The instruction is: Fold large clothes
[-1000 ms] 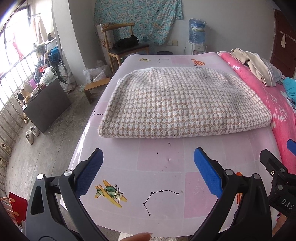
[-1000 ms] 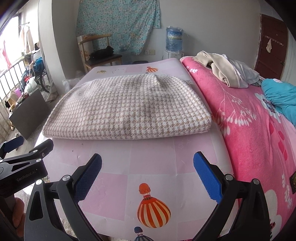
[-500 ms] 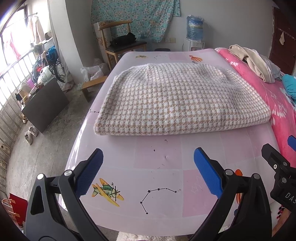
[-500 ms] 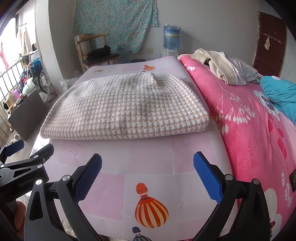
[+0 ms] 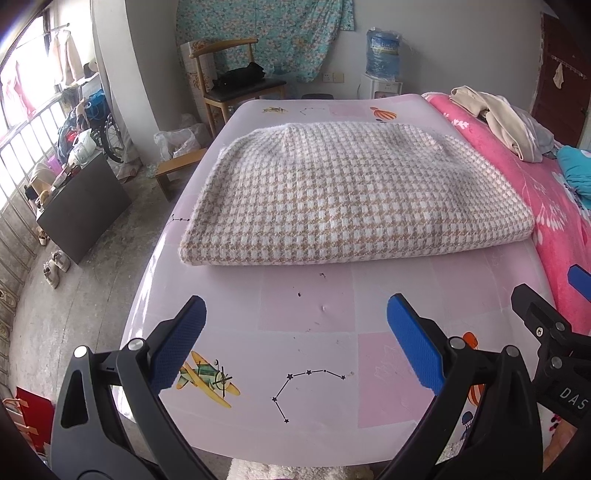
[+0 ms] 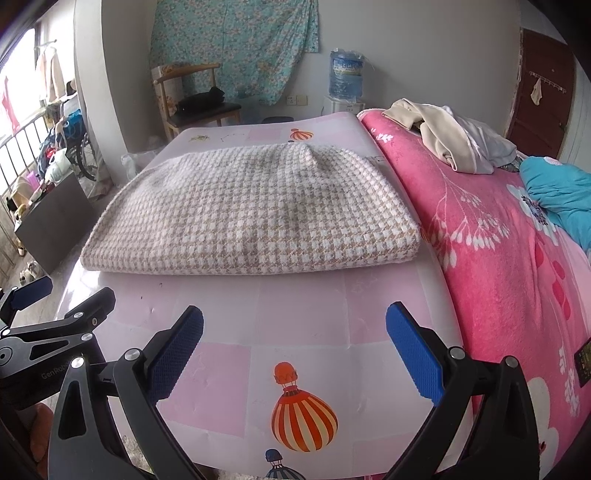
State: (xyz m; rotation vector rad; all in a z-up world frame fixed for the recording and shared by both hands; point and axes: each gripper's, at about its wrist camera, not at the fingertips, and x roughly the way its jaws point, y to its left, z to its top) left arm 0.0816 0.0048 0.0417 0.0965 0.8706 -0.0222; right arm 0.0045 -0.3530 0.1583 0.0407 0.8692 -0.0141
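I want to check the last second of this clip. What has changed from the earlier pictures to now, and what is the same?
Both grippers pulled back a little from the folded checked garment: more of the pink mat shows in front of it. Nothing was gripped or released. The left gripper and right gripper stayed open and empty. The garment stayed folded in the same place on the mat, beside the pink blanket.

Daylight floods my barred window [image 5: 22, 122] at nine o'clock; a wooden chair [image 5: 236, 79] and floral curtain [image 5: 266, 33] sit at twelve, a dark door [image 6: 535, 92] at two.
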